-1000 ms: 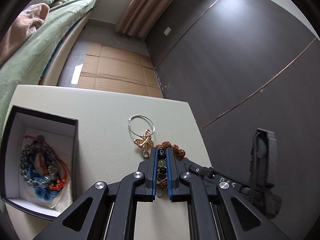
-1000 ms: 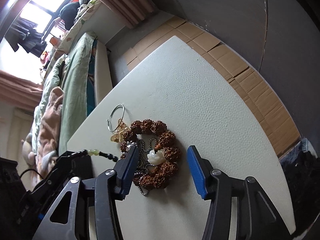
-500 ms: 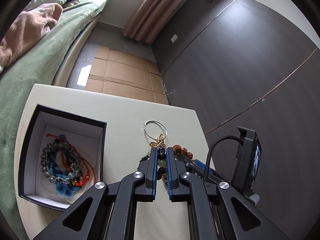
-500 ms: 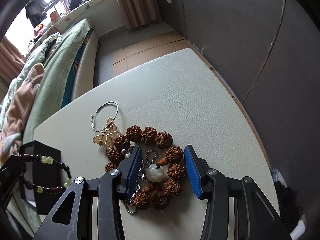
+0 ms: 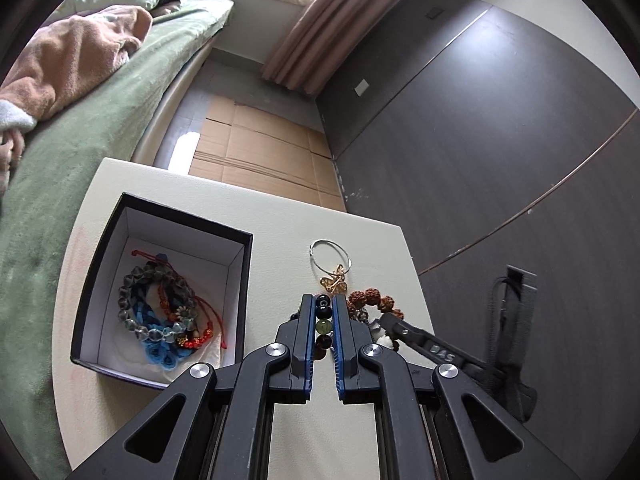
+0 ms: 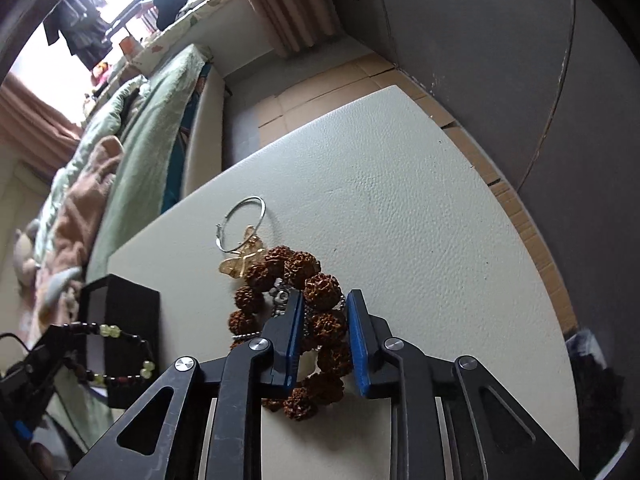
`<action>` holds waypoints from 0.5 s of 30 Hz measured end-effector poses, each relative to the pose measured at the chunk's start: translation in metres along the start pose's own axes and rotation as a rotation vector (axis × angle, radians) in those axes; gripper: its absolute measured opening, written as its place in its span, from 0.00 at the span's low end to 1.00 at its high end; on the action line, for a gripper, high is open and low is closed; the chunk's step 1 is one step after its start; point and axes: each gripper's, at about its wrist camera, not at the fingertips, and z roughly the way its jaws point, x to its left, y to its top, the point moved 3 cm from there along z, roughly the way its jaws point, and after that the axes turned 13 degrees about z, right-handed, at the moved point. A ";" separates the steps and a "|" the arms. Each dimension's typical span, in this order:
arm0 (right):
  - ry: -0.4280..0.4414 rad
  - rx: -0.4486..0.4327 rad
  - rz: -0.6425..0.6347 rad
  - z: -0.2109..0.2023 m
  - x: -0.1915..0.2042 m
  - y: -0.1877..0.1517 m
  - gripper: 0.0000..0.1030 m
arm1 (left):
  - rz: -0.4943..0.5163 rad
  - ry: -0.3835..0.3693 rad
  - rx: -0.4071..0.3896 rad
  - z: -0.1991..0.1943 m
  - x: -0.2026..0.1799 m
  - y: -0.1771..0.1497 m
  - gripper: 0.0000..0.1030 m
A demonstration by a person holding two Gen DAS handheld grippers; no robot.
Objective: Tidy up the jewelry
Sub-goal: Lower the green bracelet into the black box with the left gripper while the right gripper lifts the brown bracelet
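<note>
My left gripper is shut on a dark bead bracelet with pale green beads and holds it above the table, right of the black jewelry box. The bracelet also shows in the right wrist view. The box holds several bracelets. My right gripper has closed on the brown seed-bead bracelet that lies on the cream table. A silver hoop with a gold butterfly charm lies just beyond it.
A bed with green bedding runs along the table's left side. Cardboard sheets cover the floor beyond the table. A dark wall stands at the right. The table's right edge is close to the brown bracelet.
My left gripper has lifted the dark bead bracelet and moved left toward the box. My right gripper has moved onto the brown bracelet and its jaws have narrowed around the beads.
</note>
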 end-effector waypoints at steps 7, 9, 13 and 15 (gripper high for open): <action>0.209 -0.012 0.001 -0.034 0.015 -0.014 0.20 | -0.007 0.005 -0.030 -0.015 0.002 -0.003 0.08; 0.247 -0.015 -0.012 -0.041 0.023 -0.020 0.20 | -0.011 0.004 -0.040 -0.019 0.003 -0.003 0.08; 0.306 -0.030 -0.037 -0.049 0.039 -0.026 0.20 | -0.021 0.000 -0.062 -0.028 0.007 -0.003 0.08; 0.346 -0.035 -0.045 -0.057 0.045 -0.031 0.20 | -0.025 -0.003 -0.073 -0.032 0.009 -0.003 0.08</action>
